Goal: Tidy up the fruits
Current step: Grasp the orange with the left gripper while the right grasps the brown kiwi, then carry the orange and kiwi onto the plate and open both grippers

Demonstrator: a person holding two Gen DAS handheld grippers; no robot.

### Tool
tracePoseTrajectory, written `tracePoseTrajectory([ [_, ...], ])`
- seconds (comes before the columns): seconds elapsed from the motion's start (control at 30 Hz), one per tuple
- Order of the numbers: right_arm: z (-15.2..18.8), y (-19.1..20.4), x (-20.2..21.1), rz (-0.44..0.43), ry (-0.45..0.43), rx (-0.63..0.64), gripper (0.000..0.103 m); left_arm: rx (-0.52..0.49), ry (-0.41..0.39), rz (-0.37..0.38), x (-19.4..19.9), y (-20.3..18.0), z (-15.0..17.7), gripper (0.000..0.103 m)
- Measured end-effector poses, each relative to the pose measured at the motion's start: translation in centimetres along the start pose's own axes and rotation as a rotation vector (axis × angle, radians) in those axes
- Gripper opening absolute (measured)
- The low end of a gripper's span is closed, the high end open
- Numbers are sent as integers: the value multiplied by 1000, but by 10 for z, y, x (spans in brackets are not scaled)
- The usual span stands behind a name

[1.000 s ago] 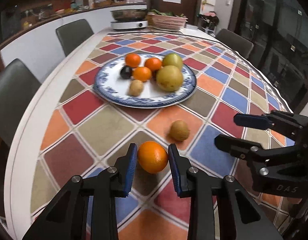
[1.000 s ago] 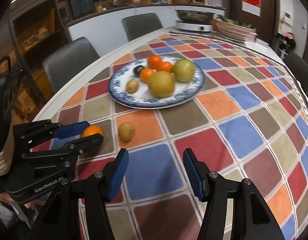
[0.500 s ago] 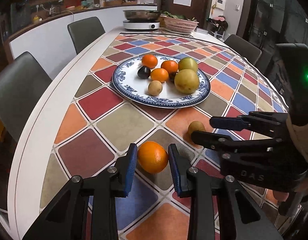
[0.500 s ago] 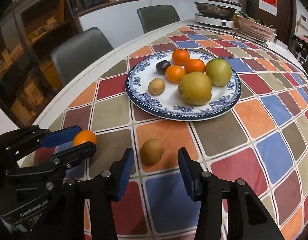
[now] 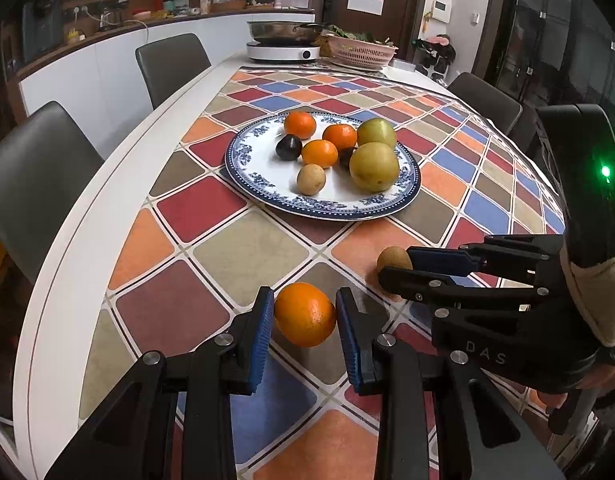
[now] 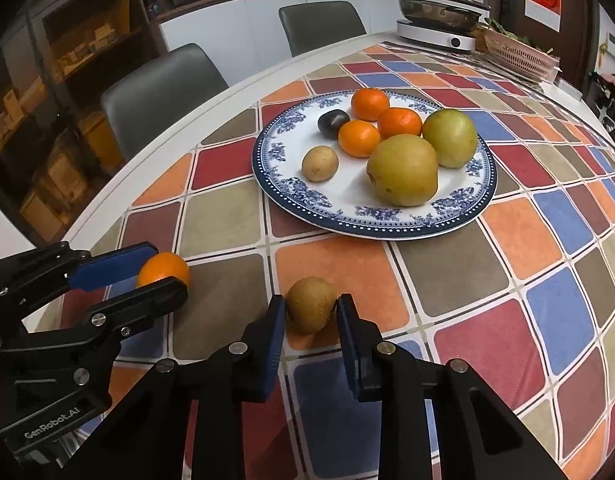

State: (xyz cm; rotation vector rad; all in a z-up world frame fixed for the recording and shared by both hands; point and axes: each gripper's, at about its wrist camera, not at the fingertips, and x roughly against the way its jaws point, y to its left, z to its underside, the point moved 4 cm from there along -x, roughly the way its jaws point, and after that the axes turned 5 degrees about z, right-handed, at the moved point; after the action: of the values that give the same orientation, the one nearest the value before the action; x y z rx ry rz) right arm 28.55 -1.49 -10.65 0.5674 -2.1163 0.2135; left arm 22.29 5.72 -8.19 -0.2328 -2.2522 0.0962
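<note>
Gripping a fruit in each gripper, both low over the checkered tabletop point(image 5: 243, 248).

My left gripper point(image 5: 304, 316) has its blue fingers point(image 5: 261, 336) pressed against both sides of the orange point(image 5: 305, 314). My right gripper point(image 6: 310, 312) has just been closing, and its fingers point(image 6: 275, 332) now pinch the brown kiwi point(image 6: 310, 307). I see both fruits just short of the blue-patterned plate point(image 6: 387, 224), where tangerines, two pears, a dark plum and another kiwi already sit.

Dim indoor light, sharp focus, fisheye-warped edges
</note>
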Motion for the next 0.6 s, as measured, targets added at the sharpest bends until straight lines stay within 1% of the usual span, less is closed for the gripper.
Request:
tracePoseTrajectory([
  [0.13, 1, -1, 7, -1, -15, -13, 27, 23, -12, 34, 4, 0, -4, 32],
  [0.37, -8, -7, 32, 19, -79, -20, 27, -9, -50, 26, 12, -5, -19, 32],
  [0.6, -30, -18, 50, 49, -140, -31, 27, -42, -88, 13, 17, -7, -44, 32],
])
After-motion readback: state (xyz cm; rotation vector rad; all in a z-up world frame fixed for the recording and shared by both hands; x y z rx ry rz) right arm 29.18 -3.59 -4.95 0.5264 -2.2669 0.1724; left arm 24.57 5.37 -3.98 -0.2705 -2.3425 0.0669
